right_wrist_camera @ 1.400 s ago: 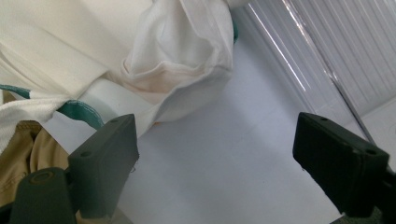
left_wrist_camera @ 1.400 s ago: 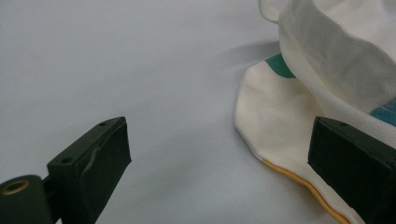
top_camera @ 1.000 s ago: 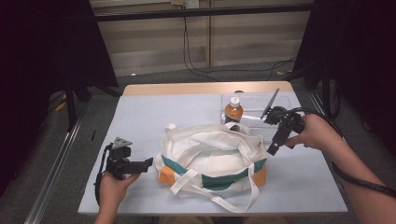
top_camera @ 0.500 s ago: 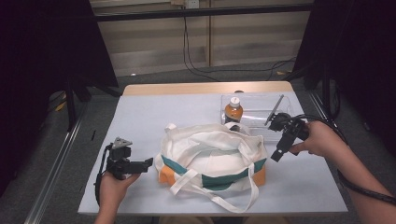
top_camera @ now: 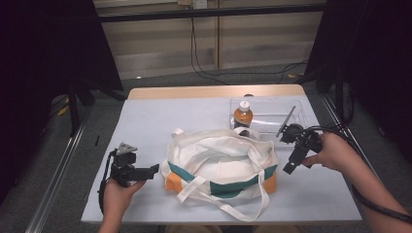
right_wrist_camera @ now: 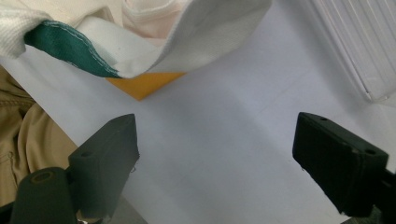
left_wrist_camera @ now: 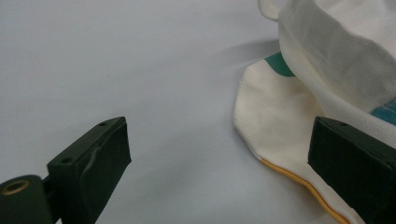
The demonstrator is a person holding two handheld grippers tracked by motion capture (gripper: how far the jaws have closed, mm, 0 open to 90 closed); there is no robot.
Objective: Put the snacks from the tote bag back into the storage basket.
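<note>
A pale table point(top_camera: 160, 121) carries a cream tote bag point(top_camera: 221, 162) with green bands and an orange base, lying near the middle toward the front edge. Its mouth gapes upward and its straps trail over the front; what lies inside cannot be made out beyond a dark shape at the back rim. Behind the bag, to the right, stands a clear tray point(top_camera: 272, 116), with a brown bottle point(top_camera: 242, 115) with a white cap upright in its left end and a thin dark stick leaning at its right side.

The left gripper point(top_camera: 153, 171) rests on the table just left of the bag, pointing at its orange corner; its jaws stand wide apart and hold nothing, the bag's edge point(left_wrist_camera: 280, 112) lying between and beyond them. The right gripper point(top_camera: 290, 167) hangs just off the bag's right end, pointing down and toward the front, jaws likewise spread wide and empty above bare table, the bag's corner point(right_wrist_camera: 144, 84) ahead of them
</note>
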